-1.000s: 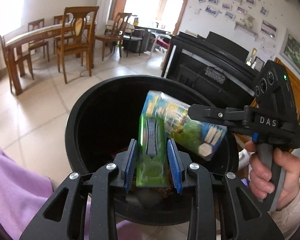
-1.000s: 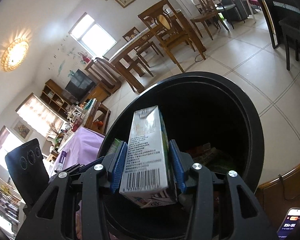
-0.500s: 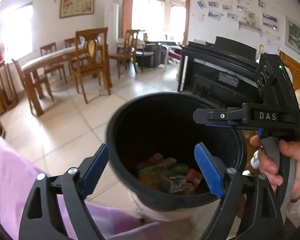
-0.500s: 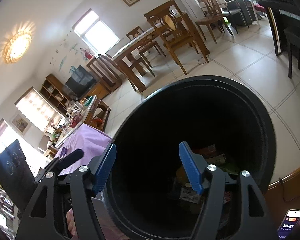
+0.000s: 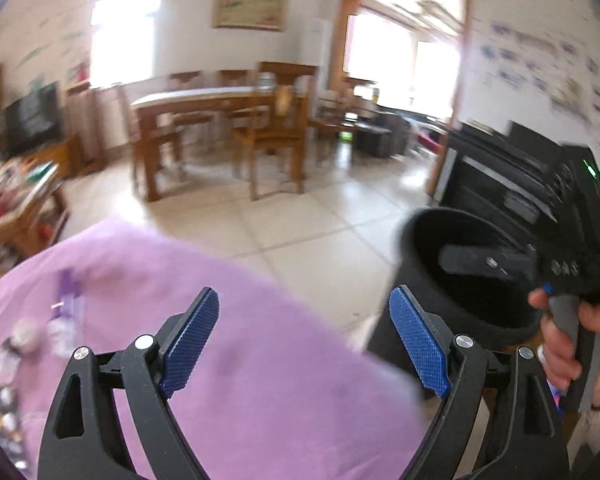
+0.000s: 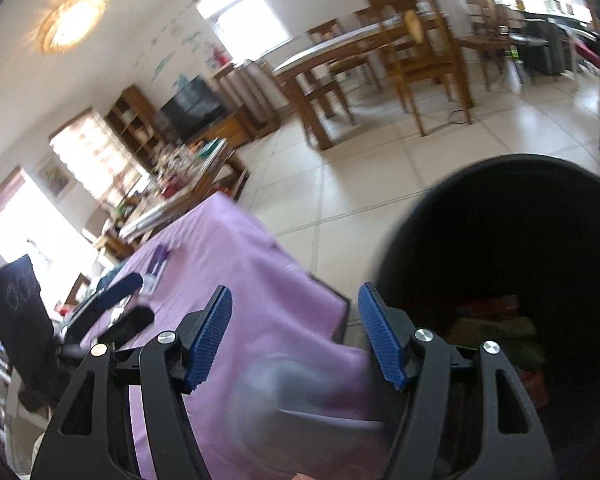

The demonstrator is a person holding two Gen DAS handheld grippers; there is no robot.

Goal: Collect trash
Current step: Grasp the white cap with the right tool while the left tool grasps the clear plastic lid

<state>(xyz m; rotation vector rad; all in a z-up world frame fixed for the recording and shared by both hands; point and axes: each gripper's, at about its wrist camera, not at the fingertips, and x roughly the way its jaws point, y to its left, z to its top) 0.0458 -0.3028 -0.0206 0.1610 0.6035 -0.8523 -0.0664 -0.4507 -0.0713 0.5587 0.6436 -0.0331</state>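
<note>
The left gripper (image 5: 305, 344) had black skeletal arms with triangular cut-outs, silver pivot screws and blue ribbed fingers (image 5: 418, 336). The right gripper (image 6: 294, 334) matched it: black frame, silver screws, blue ribbed fingers (image 6: 210, 338). Its black body carried a green indicator light and a grey handle held by a bare-skinned right hand (image 5: 568, 344).

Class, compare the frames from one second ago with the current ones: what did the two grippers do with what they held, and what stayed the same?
Both let go: the left gripper dropped its green packet and the right gripper its carton into the black bin. Both now stand open and empty, swung away from the bin toward the purple cloth. The bin stayed in place, trash visible inside.
</note>
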